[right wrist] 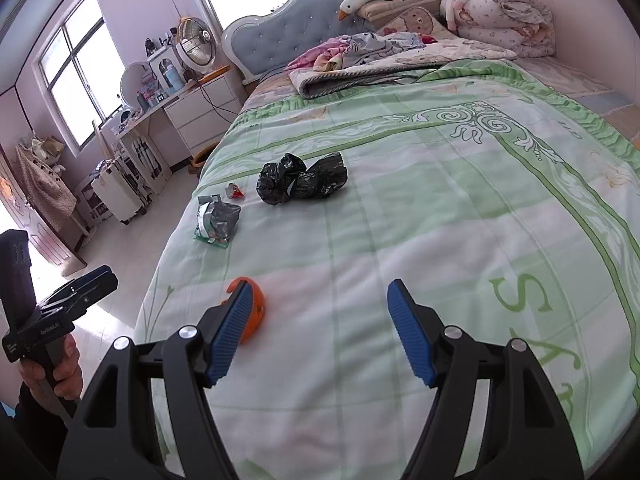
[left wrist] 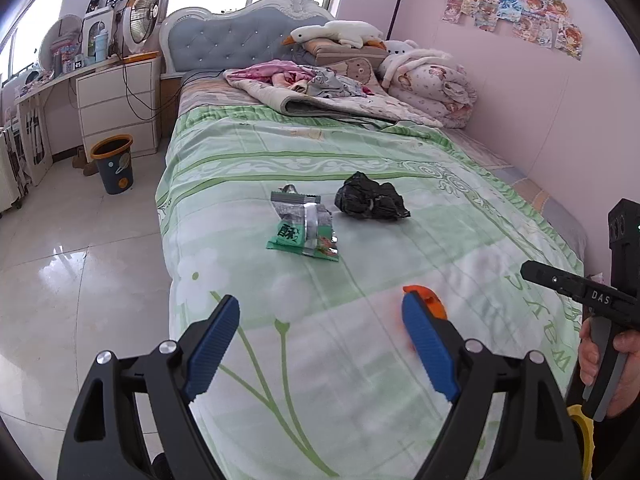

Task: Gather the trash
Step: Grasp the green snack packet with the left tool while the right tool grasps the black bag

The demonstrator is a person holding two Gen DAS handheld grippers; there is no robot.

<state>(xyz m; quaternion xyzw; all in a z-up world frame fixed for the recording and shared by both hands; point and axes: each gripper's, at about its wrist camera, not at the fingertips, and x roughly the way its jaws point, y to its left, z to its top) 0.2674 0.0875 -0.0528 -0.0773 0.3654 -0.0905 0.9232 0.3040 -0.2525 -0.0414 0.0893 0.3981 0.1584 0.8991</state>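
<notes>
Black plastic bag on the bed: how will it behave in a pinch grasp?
The black plastic bag is crumpled and glossy, so it is probably light, floppy and a bit slippery. It will likely squash between the fingers and unfold or dangle when lifted off the bedspread.

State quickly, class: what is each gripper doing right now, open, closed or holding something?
Left gripper: open, holding nothing, above the green floral bedspread.
Right gripper: open, holding nothing; the orange peel piece lies beside its left finger.
</notes>
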